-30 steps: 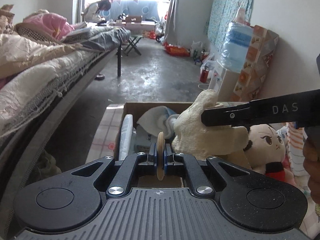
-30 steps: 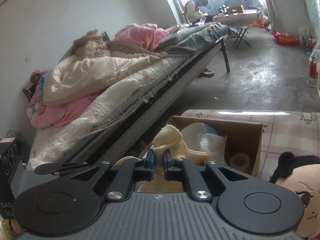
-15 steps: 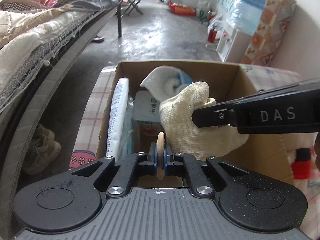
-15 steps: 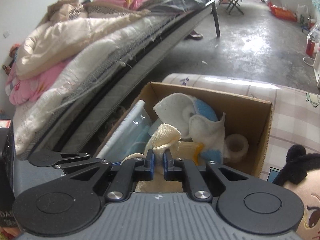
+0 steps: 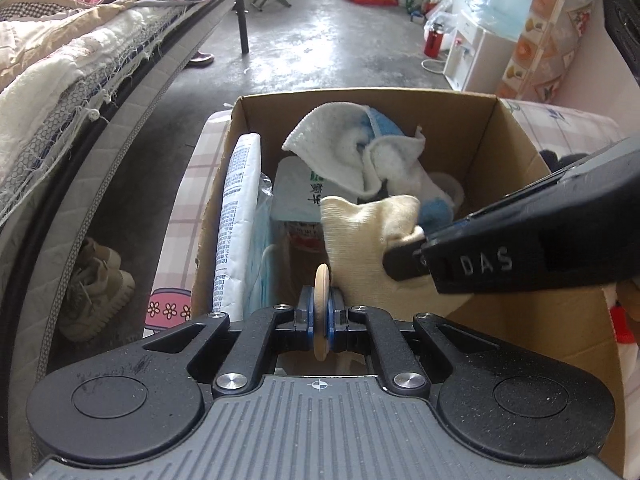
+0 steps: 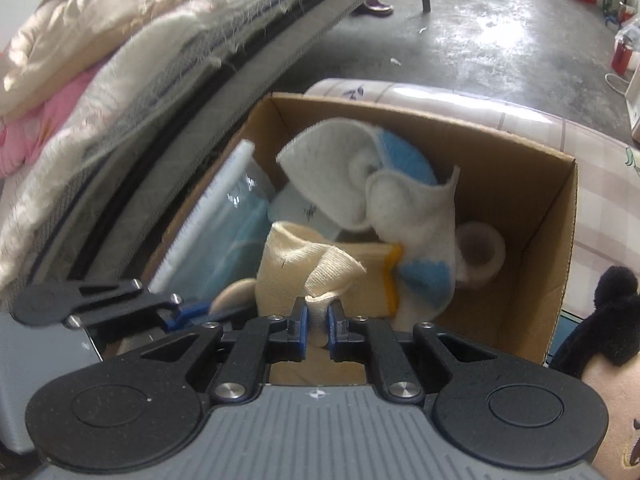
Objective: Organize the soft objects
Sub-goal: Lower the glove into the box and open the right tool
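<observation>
Over the open cardboard box (image 5: pixel 472 152), the cream sock (image 6: pixel 316 268) is hanging bunched between both claws. Right claw (image 6: pixel 317 322) is pinching a fold of it, pads nearly together with the fabric squeezed between them. Left claw (image 5: pixel 321 314) is clamping tight on a thin beige disc-like edge; cannot tell whether that edge is part of the sock, though it is sitting just beside the sock's lower end. Seen from the left camera, the right claw's black finger, marked DAS, is reaching in from the right and biting the sock's side. Sock is sitting above the box's near half, touching or almost touching what lies under it. Inside the box, a white and blue cloth (image 6: pixel 372 184) is lying crumpled toward the back, a white roll (image 6: pixel 480 256) is resting in the right corner, and a flat printed plastic pack (image 5: pixel 236 220) is standing along the left wall. Doll with black hair (image 6: pixel 608 360) is sitting right of the box on a checked cover (image 5: pixel 188 184). Bed with heaped quilts (image 5: pixel 60 52) is running along the left, shoes (image 5: pixel 96 284) lying on the floor beneath it.
</observation>
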`<action>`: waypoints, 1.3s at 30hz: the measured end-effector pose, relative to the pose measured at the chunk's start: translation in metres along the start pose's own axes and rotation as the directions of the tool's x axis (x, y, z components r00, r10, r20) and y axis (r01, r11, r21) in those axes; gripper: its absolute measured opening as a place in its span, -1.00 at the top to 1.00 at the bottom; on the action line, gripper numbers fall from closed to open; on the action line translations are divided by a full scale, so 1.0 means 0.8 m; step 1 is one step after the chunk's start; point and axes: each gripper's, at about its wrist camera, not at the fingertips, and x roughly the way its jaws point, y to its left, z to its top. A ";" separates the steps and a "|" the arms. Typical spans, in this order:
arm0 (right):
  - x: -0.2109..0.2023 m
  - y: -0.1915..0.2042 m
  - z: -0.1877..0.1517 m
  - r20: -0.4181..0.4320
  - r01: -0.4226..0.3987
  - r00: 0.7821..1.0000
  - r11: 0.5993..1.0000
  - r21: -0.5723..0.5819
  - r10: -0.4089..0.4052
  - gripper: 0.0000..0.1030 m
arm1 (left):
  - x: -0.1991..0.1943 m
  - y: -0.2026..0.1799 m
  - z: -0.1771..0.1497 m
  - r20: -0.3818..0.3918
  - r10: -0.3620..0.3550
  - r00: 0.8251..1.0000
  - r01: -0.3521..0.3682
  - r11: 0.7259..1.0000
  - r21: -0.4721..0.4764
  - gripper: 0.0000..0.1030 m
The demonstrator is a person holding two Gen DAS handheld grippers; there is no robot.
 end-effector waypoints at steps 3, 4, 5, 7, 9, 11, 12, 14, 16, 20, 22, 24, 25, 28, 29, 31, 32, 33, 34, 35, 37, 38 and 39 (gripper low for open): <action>0.003 0.004 -0.004 -0.042 0.007 0.999 1.000 -0.025 -0.008 0.77 | -0.001 0.001 0.000 -0.008 0.001 1.000 -0.001 1.000 -0.001 0.90; 0.003 0.005 -0.006 -0.051 0.011 0.999 0.999 -0.038 -0.013 0.77 | -0.002 0.002 0.000 -0.007 0.000 1.000 0.000 1.000 -0.005 0.90; 0.001 0.007 -0.008 -0.060 0.012 0.998 0.999 -0.051 -0.015 0.77 | -0.003 0.003 0.000 -0.007 -0.003 1.000 0.003 1.000 -0.010 0.90; -0.006 0.011 -0.013 -0.067 0.020 0.997 0.997 -0.074 -0.025 0.77 | -0.005 0.005 0.000 -0.003 -0.011 1.000 0.011 1.000 -0.016 0.90; -0.018 0.014 -0.019 -0.069 0.021 0.997 0.996 -0.090 -0.027 0.77 | -0.007 0.006 0.000 0.006 -0.013 1.000 0.013 1.000 -0.016 0.90; -0.032 0.018 -0.024 -0.060 0.025 0.998 0.994 -0.107 -0.032 0.77 | -0.008 0.007 0.001 0.011 -0.018 1.000 0.018 1.000 -0.016 0.90; -0.037 0.019 -0.025 -0.056 0.030 0.998 0.993 -0.116 -0.037 0.77 | -0.007 0.007 0.001 0.012 -0.019 1.000 0.019 1.000 -0.018 0.90; -0.042 0.022 -0.026 -0.047 0.044 0.998 0.992 -0.120 -0.049 0.77 | -0.005 0.007 0.002 0.009 -0.021 1.000 0.021 1.000 -0.020 0.90; -0.037 0.022 -0.025 -0.047 0.047 0.998 0.993 -0.107 -0.052 0.77 | -0.001 0.005 0.002 0.003 -0.016 1.000 0.016 1.000 -0.023 0.90; -0.013 0.024 -0.022 -0.068 0.050 0.996 0.995 -0.086 -0.056 0.77 | 0.003 -0.001 0.002 -0.007 0.007 1.000 -0.007 1.000 -0.009 0.88; -0.005 0.023 -0.019 -0.078 0.054 0.995 0.996 -0.070 -0.060 0.76 | 0.005 0.000 0.002 -0.012 0.012 1.000 -0.012 1.000 -0.004 0.86; -0.002 0.022 -0.017 -0.081 0.052 0.995 0.997 -0.051 -0.056 0.75 | 0.005 0.001 0.003 -0.016 0.018 1.000 -0.018 1.000 -0.009 0.84; -0.002 0.021 -0.016 -0.081 0.048 0.995 0.998 -0.045 -0.052 0.73 | 0.004 0.001 0.004 -0.017 0.016 1.000 -0.017 1.000 -0.010 0.84; -0.001 0.016 -0.015 -0.077 0.042 0.996 0.999 -0.024 -0.043 0.63 | 0.001 0.006 0.005 -0.019 0.010 1.000 -0.011 0.999 -0.031 0.78; -0.003 0.015 -0.014 -0.070 0.043 0.997 0.999 -0.020 -0.045 0.60 | 0.001 0.008 0.005 -0.020 0.002 1.000 -0.002 0.999 -0.036 0.77; -0.007 0.009 -0.013 -0.061 0.036 0.997 0.999 -0.009 -0.037 0.52 | -0.001 0.010 0.005 -0.020 -0.009 1.000 0.008 0.999 -0.043 0.75; -0.009 0.007 -0.012 -0.055 0.031 0.998 1.000 -0.002 -0.031 0.46 | -0.002 0.011 0.004 -0.018 -0.010 1.000 0.009 0.999 -0.043 0.75; -0.010 0.005 -0.011 -0.048 0.028 0.998 1.000 0.003 -0.028 0.43 | -0.002 0.011 0.003 -0.016 -0.009 1.000 0.008 0.999 -0.041 0.73; -0.010 0.004 -0.010 -0.043 0.025 0.999 1.000 0.007 -0.025 0.34 | -0.002 0.011 0.003 -0.014 -0.010 1.000 0.009 0.999 -0.042 0.70; -0.012 0.004 -0.009 -0.036 0.022 0.999 1.000 0.009 -0.022 0.29 | -0.003 0.010 0.002 -0.011 -0.014 1.000 0.014 0.999 -0.042 0.69; -0.015 0.004 -0.009 -0.029 0.019 0.999 1.000 0.008 -0.019 0.28 | -0.005 0.010 0.001 -0.005 -0.019 1.000 0.019 0.999 -0.044 0.65; -0.016 0.005 -0.009 -0.025 0.014 1.000 1.000 0.010 -0.014 0.28 | -0.007 0.010 0.001 0.000 -0.024 1.000 0.024 0.999 -0.047 0.63; -0.018 0.004 -0.009 -0.021 0.010 1.000 1.000 0.011 -0.010 0.28 | -0.009 0.010 0.000 0.006 -0.029 1.000 0.030 0.998 -0.048 0.58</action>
